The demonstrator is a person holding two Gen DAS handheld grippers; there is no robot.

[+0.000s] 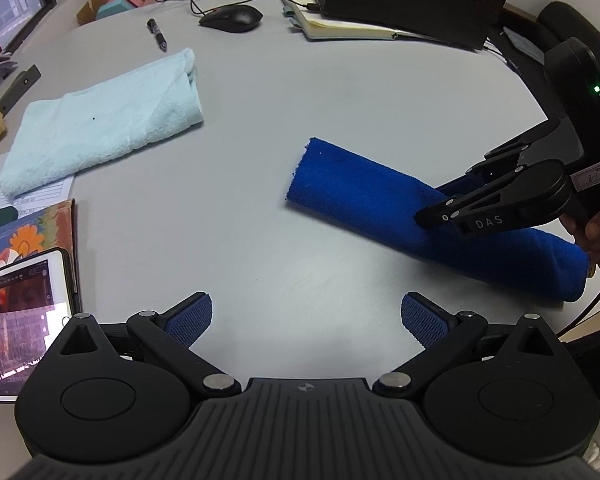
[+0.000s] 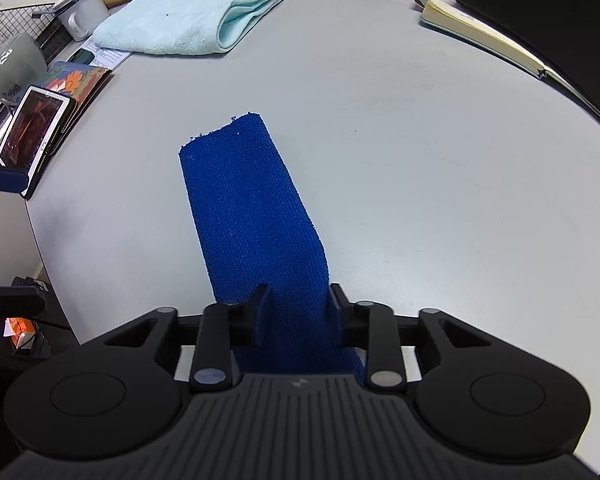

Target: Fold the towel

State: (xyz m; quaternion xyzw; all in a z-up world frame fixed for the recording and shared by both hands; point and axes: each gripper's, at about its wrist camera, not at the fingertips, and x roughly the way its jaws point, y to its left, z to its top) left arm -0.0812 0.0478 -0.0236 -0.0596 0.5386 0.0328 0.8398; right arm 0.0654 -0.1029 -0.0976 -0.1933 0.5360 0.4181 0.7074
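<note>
Right wrist view: right gripper (image 2: 298,316) pinches the blue towel (image 2: 252,200), a long folded strip lying on the grey table (image 2: 440,180). Left gripper (image 1: 306,316) hangs wide open over bare table, holding nothing. Pale towel (image 1: 100,120) lies folded well apart.

An office: the grey bench (image 1: 260,160) carries a mouse (image 1: 231,18), pen (image 1: 157,34), open notebook (image 1: 340,24), papers (image 1: 32,194), a tablet (image 1: 18,320) and mugs (image 2: 82,10).
</note>
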